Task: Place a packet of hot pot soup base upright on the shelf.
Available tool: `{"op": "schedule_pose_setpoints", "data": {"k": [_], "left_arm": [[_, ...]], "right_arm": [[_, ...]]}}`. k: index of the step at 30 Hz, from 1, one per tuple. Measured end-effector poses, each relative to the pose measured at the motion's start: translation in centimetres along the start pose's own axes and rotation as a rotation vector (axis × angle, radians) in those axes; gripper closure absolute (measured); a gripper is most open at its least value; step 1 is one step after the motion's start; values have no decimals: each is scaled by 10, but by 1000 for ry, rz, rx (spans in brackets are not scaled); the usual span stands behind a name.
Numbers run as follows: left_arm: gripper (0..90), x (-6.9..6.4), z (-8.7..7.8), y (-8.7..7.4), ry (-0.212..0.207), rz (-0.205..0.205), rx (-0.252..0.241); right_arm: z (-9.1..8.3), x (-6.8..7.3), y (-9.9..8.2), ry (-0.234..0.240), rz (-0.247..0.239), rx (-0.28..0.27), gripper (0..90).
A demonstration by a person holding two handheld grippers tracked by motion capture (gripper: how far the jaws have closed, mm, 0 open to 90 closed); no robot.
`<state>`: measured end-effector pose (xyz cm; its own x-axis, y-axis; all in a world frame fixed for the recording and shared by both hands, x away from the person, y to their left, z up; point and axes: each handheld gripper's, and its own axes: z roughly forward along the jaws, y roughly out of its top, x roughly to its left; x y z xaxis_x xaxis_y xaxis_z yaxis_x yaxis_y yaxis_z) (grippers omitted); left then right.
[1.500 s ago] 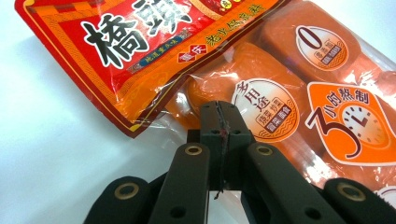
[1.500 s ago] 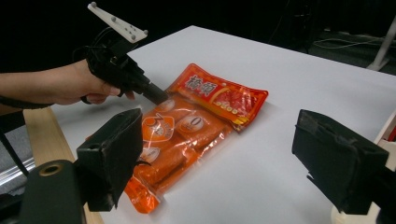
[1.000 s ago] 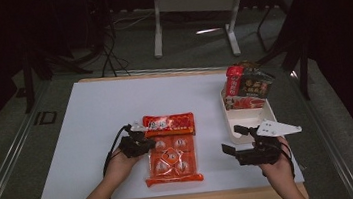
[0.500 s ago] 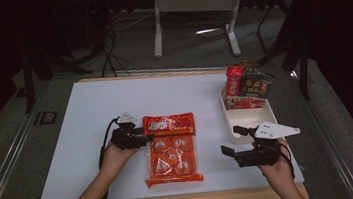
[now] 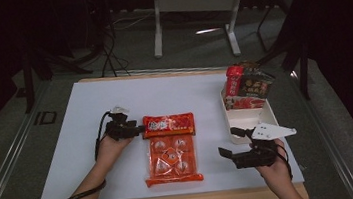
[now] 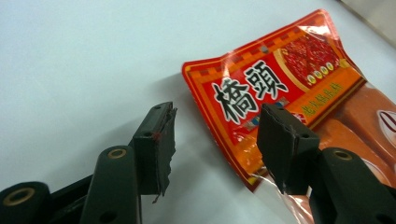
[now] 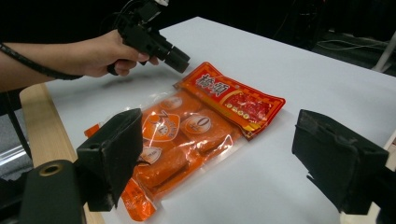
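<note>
Two grippers apart, your left gripper (image 6: 215,140) jaws just opened, orange snack packet (image 6: 289,88) corner between them ungripped, your right gripper (image 5: 232,143) gaping, packet at its nine o'clock.

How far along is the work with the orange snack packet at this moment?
Done: a white tray at the table's right edge already holds several packets. In hand: the left tongs have just been opening, their jaws apart at the red header corner of the orange snack packet, which lies flat on the white table; no pad presses it. Left: gripping and moving it. The right tongs wait open near the tray.
</note>
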<state>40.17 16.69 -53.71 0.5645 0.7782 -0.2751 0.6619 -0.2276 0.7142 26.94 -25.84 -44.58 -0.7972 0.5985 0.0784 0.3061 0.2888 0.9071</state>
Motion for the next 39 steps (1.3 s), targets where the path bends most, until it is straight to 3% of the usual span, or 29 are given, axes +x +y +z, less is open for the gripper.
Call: {"op": "schedule_pose_setpoints", "data": {"k": [9,12,19,21,27,31,35,39], "left_arm": [[506,3,18,-1,-14,-13,45],[536,2,20,1,-40,-21,44],[589,-8,26,4,-88,14,73],[593,-11,28,5,-77,27,74],[680,-13,32,4,-126,-2,83],[682,-17,34,6,-129,5,91],[779,-22,36,6,-127,-1,92],[885,-28,35,8,-88,53,97]], "right_arm": [[2,2,-1,14,-4,6,161],[3,1,-2,15,-3,10,162],[2,1,-2,17,2,5,161],[2,1,-2,17,2,5,161],[2,0,-2,20,5,2,161],[2,-1,-2,20,8,3,162],[2,-1,-2,19,7,3,161],[2,-2,-3,13,17,-3,167]]}}
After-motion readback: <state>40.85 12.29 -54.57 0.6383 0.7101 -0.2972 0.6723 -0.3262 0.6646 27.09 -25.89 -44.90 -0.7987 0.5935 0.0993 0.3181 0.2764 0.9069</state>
